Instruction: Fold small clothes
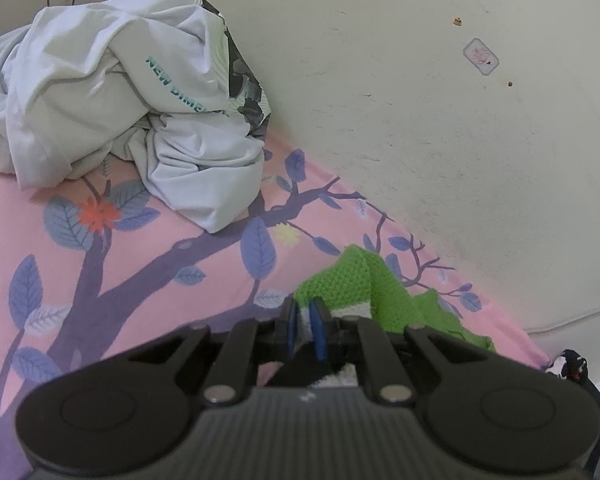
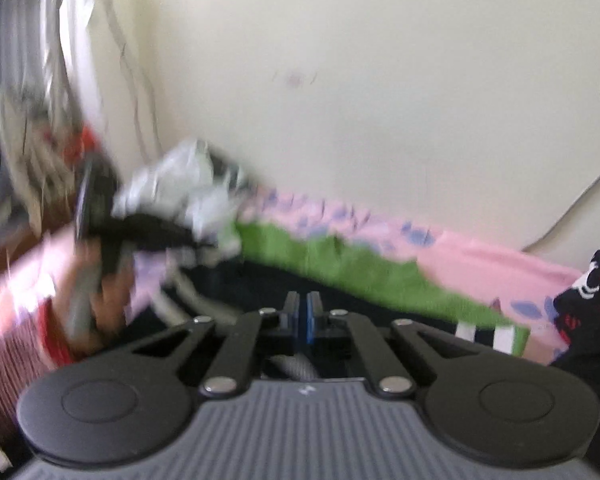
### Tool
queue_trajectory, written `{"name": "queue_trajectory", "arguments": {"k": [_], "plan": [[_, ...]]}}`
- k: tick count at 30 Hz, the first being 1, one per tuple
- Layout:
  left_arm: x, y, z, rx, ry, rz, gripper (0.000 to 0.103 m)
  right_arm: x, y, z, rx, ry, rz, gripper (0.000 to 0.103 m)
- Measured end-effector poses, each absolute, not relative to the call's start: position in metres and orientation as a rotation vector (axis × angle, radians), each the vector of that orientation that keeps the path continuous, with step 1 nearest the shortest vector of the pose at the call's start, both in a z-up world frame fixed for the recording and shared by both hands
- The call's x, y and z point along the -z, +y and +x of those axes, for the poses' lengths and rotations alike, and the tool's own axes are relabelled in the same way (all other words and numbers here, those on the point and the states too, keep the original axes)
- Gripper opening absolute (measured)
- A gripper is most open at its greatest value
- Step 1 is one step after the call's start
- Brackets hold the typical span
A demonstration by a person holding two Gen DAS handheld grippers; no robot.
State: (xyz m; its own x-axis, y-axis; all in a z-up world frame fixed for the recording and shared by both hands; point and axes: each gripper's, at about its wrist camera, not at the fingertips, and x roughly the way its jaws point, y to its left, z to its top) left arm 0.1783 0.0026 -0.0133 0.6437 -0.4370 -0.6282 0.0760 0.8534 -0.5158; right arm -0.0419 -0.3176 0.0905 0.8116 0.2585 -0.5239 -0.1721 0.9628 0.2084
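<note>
We hold left tongs nearly closed, pinching edge of green knit garment lying on pink bedsheet near wall. Right tongs closed, nothing visible between pads; view blurred. Green knit looks rumpled, fold only begun by our reading. White shirt heaped at far end, untouched. Most folding remains.
</note>
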Motion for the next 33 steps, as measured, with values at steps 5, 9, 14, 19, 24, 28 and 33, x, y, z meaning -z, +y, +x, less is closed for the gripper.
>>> {"name": "queue_trajectory", "arguments": {"k": [5, 9, 14, 19, 24, 28, 33], "plan": [[0.015, 0.003, 0.180, 0.300, 0.833, -0.470, 0.009, -0.056, -0.342, 0.001, 0.068, 0.625, 0.062, 0.000], [0.018, 0.004, 0.183, 0.293, 0.845, -0.477, 0.009, -0.043, -0.319, -0.041, -0.168, 0.597, 0.053, 0.004], [0.017, 0.001, 0.181, 0.288, 0.837, -0.455, 0.009, -0.029, -0.264, -0.084, -0.299, 0.547, -0.163, 0.080], [0.017, 0.003, 0.181, 0.290, 0.841, -0.463, 0.009, -0.008, -0.250, -0.073, -0.225, 0.633, -0.285, 0.063], [0.015, 0.006, 0.181, 0.293, 0.842, -0.479, 0.009, -0.014, -0.290, -0.061, -0.179, 0.742, -0.071, 0.000], [0.005, 0.008, 0.175, 0.310, 0.806, -0.485, 0.009, -0.055, -0.333, -0.062, -0.385, 0.729, 0.352, 0.000], [0.007, 0.003, 0.176, 0.289, 0.804, -0.453, 0.009, -0.069, -0.367, -0.045, -0.321, 0.659, 0.439, 0.000]]}}
